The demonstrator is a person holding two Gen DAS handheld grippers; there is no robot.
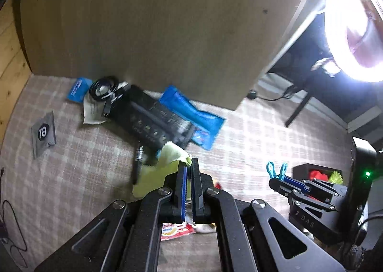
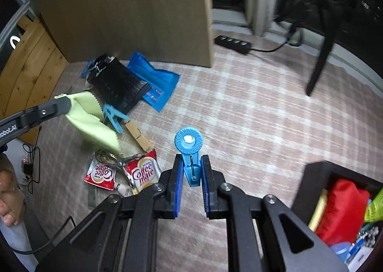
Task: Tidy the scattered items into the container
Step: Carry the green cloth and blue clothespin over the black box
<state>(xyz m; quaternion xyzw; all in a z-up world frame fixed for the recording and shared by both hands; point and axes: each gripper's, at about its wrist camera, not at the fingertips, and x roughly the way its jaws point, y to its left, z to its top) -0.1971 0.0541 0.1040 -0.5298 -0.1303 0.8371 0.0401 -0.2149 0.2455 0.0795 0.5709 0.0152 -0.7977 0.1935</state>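
Note:
My left gripper (image 1: 190,164) is shut on a light green cloth (image 1: 165,164), lifted off the checked carpet; the cloth also shows in the right wrist view (image 2: 91,121), hanging from the left gripper's fingers (image 2: 57,105). My right gripper (image 2: 191,164) is shut on a blue clip (image 2: 190,152) with a round toothed head, held above the carpet; it shows in the left wrist view too (image 1: 277,171). The dark container (image 2: 318,176) at the lower right holds a red pouch (image 2: 340,209) and other items.
On the carpet lie a black box (image 2: 117,85), a blue packet (image 2: 155,80), a blue clothespin (image 2: 115,118), a wooden clothespin (image 2: 138,136), two Coffee mate sachets (image 2: 143,173), a metal clip (image 2: 112,159). A cardboard panel (image 2: 134,8), power strip (image 2: 232,44) and table leg (image 2: 320,56) stand behind.

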